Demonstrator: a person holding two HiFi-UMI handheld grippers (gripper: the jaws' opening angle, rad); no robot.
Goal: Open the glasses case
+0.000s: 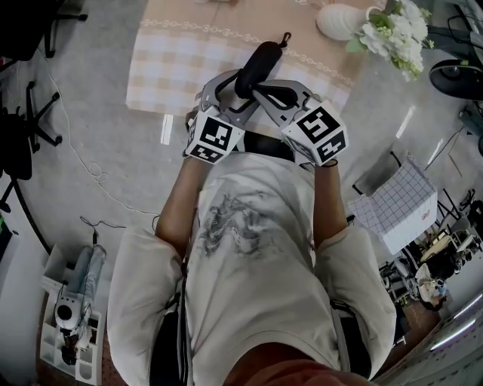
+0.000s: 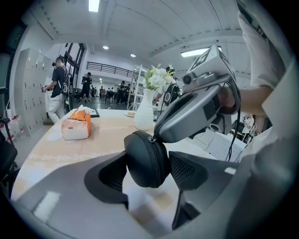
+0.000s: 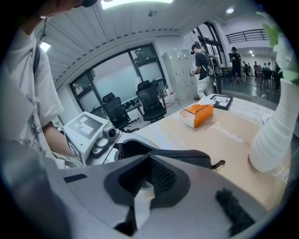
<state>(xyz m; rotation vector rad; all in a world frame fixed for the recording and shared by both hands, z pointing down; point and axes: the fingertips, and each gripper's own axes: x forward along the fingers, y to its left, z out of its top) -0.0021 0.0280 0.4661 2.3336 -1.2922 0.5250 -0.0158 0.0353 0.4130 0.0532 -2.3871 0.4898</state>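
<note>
Now, case: hanging tilted above table's near edge.
Left gripper: squeezing case's lower end between both pads.
Right gripper: pinching shut, tips touching case's zip, beside table's near edge.

A desk under a beige cloth with a checked band along its near edge carries a white vase of white flowers at its far right corner. An orange-and-white tissue box lies farther along the desk, with a dark tray just beyond it. Black office chairs stand off the desk's end, near pale lockers, where a person with a backpack stands. A thin cable trails over the grey floor, and a white checked box sits on the floor at the right.
</note>
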